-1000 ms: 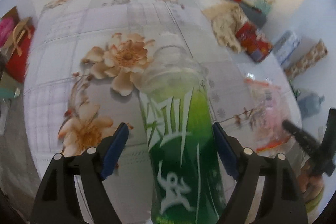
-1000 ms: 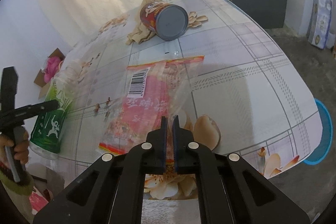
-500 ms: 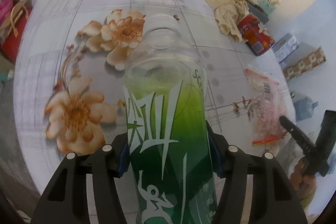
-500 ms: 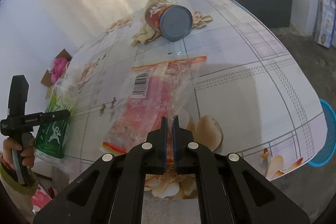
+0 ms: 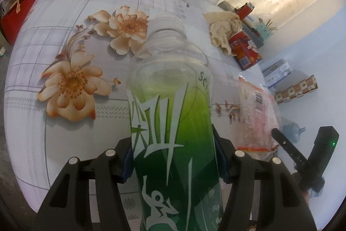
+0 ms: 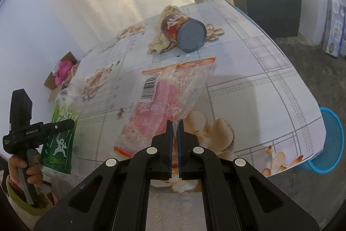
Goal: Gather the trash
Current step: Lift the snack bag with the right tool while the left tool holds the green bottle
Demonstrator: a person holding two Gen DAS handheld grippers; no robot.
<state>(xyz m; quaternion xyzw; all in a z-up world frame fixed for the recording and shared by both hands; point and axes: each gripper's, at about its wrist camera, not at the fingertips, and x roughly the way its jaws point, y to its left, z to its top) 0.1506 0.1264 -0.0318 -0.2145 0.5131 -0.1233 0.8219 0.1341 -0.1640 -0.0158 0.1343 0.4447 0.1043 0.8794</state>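
My left gripper (image 5: pixel 173 157) is shut on a clear plastic bottle with a green label (image 5: pixel 173 122) and holds it raised over the near edge of the floral table (image 5: pixel 64 36); it also shows in the right wrist view (image 6: pixel 62 135). My right gripper (image 6: pixel 175 133) is shut on the edge of a clear pink-printed plastic bag (image 6: pixel 168 99), which hangs lifted above the table; the bag also shows in the left wrist view (image 5: pixel 257 114). A red can (image 6: pixel 183 33) lies on its side on a crumpled beige cloth (image 6: pixel 160 44) at the far side.
A blue bin (image 6: pixel 330 142) stands on the floor past the table's right edge. A grey cabinet (image 6: pixel 268 8) with small items stands at the back right. Boxes (image 5: pixel 289 83) lean by the wall. A red bag (image 5: pixel 19 12) sits on the floor at left.
My left gripper closed on the bottle and lifted it off the table. My right gripper raised the plastic bag, still shut on its edge.
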